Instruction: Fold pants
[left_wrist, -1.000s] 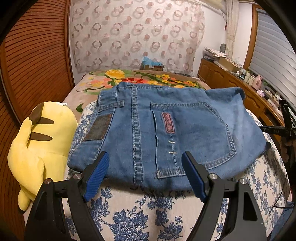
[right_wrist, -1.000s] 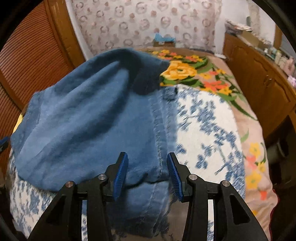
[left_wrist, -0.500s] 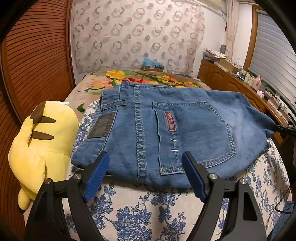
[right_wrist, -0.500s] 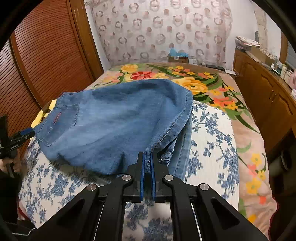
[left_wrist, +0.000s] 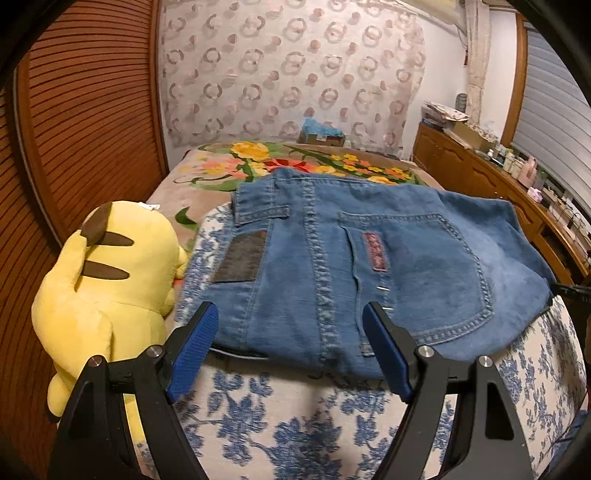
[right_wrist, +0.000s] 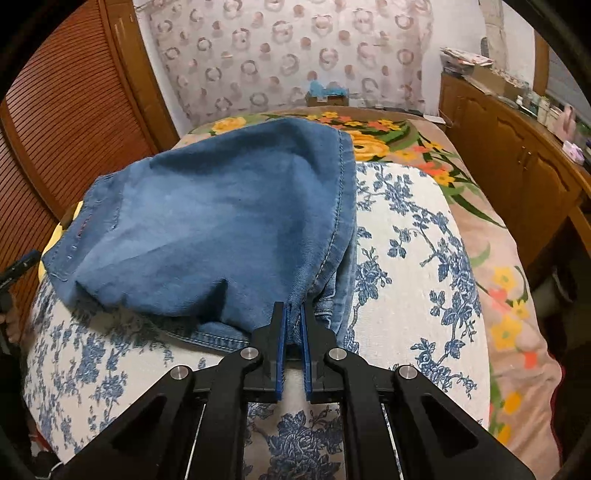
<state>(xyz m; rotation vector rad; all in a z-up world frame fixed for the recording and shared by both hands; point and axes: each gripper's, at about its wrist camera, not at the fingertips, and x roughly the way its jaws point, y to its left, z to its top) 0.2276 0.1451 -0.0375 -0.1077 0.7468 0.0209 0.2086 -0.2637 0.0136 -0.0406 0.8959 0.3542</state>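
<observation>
Right claw (right_wrist: 293, 325) opening, denim pants (right_wrist: 221, 229) hem pinched, underside hidden

Blue denim pants (left_wrist: 369, 266) with dark brown waist patch (left_wrist: 242, 258); white cover (right_wrist: 406, 258) with blue flowers; yellow plush toy (left_wrist: 107, 295), brown stripes; blue gripper pads (left_wrist: 194, 350); pink ring-patterned curtain (left_wrist: 288, 70)

My blue denim pants (left_wrist: 369, 266) lie folded, back pocket up, across the bed's near end, one corner pinched in my right claw (right_wrist: 293, 325).
</observation>
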